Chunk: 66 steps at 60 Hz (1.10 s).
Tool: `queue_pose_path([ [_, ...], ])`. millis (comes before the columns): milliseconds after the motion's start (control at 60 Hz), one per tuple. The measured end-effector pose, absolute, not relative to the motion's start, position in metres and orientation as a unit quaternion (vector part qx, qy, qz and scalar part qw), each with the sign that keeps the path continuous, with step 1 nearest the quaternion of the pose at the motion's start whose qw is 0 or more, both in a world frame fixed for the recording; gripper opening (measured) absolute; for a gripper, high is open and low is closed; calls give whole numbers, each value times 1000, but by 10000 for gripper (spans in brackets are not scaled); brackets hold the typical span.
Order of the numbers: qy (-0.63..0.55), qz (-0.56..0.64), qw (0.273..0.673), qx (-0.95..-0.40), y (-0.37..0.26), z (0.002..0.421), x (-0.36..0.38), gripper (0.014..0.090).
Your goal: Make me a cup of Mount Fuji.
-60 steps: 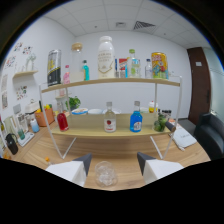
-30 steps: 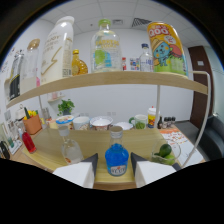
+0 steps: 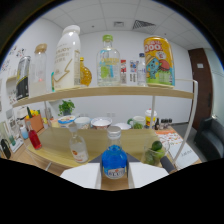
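Gripper view looks along the two pale fingers of the gripper (image 3: 114, 176) at a two-tier wooden shelf (image 3: 125, 91). The blue bottle (image 3: 114, 161) stands on the lower shelf at its front edge, right between the fingers, with a sliver of gap showing at either side; it appears to rest on the shelf itself, so the fingers are spread about it and not pressing.

The step in hand, as I judge it, is fetching the first ingredient for the drink (blue syrup or liqueur seems a fair guess for a "Mount Fuji"). The next move calls for closing both fingers evenly on the body below the shoulder, then lifting straight up before drawing back, since a clear bottle (image 3: 77, 145) stands just beside it on the left and a glass with limes (image 3: 153, 152) near it on the right.

The blue bottle is short and rounded, filled with vivid blue liquid, with a pale cap and a light label low on its front. Its smooth curved sides could slip under an off-centre squeeze.

On the upper shelf stand a tall white bottle (image 3: 66, 58), a green-capped bottle (image 3: 108, 62) and a yellow can (image 3: 158, 61).
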State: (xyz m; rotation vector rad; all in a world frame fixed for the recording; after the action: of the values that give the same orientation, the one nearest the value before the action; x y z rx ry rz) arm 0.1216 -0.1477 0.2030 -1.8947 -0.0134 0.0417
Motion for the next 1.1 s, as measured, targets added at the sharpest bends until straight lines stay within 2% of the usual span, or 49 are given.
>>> queue_pose_path([
  [100,7,20,569,-822,-176,189,120,358],
  [300,44,29,522,-851,-217,128,114,356],
  [400,51,11,514,-856,-226,113,117,358],
  [583,-83,-141,499,-851,-227,104,128,356],
  [700,-226,-260,479,-807,-221,112,126,357],
  [800,-347,-347,447,-748,-215,115,119,354],
  [933,-476,-435,389,-658,-206,117,112,353],
  [1100,-593,-518,285,-546,-201,115,109,353],
])
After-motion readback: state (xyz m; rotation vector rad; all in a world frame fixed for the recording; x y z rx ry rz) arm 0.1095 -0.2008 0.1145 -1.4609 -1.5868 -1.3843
